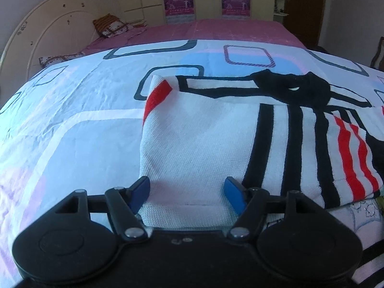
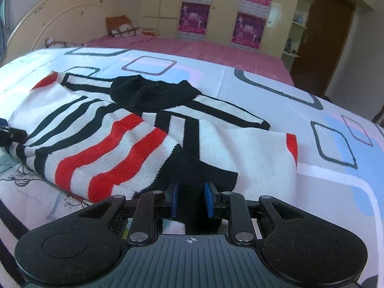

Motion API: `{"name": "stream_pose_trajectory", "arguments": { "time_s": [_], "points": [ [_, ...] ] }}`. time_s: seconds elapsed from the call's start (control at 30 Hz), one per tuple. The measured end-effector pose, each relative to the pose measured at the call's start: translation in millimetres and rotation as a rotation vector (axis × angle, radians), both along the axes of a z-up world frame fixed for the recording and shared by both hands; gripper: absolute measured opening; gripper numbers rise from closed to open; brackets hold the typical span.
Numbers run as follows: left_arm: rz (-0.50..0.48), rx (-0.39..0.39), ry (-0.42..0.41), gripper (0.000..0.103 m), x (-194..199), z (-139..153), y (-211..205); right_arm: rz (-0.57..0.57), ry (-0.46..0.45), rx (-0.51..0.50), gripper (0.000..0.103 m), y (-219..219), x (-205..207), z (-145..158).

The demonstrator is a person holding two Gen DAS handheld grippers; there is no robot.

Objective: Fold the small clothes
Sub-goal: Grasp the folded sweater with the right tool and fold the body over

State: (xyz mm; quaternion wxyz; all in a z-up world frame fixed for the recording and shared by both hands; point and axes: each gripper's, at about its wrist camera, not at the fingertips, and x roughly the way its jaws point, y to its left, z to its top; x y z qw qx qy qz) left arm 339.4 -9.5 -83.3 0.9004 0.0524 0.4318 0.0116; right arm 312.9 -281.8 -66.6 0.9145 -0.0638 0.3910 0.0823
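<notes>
A small white knit sweater [image 1: 204,139] with black and red stripes and a black collar lies on the bed. Its sides are folded in over the middle. My left gripper [image 1: 188,193] is open, its blue fingers either side of the white hem at the sweater's near left edge. In the right wrist view the sweater [image 2: 115,144] spreads ahead and left. My right gripper [image 2: 190,198] has its blue pads set narrowly around a black fold of the sweater's near hem; whether they pinch it is unclear. The left gripper's tip [image 2: 12,134] shows at the left edge.
The sweater rests on a white bedspread [image 1: 72,120] with blue and grey rounded squares over a pink sheet [image 2: 216,52]. A cream headboard [image 1: 48,24] and pillows [image 1: 110,25] stand at the far left. Wardrobes with pink posters [image 2: 252,7] and a brown door [image 2: 324,36] lie beyond.
</notes>
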Motion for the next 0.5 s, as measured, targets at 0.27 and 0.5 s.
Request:
{"name": "stream_pose_trajectory", "arguments": {
  "time_s": [0.27,0.5],
  "points": [
    [-0.055,-0.048,-0.027,0.069,-45.0,29.0,-3.3,-0.059,-0.043,0.117,0.055,-1.4,-56.7,34.2],
    [-0.118,-0.083,-0.021,0.07,-95.3,37.3,6.0,-0.099,-0.028,0.137,0.055,12.0,-123.3,46.2]
  ]
}}
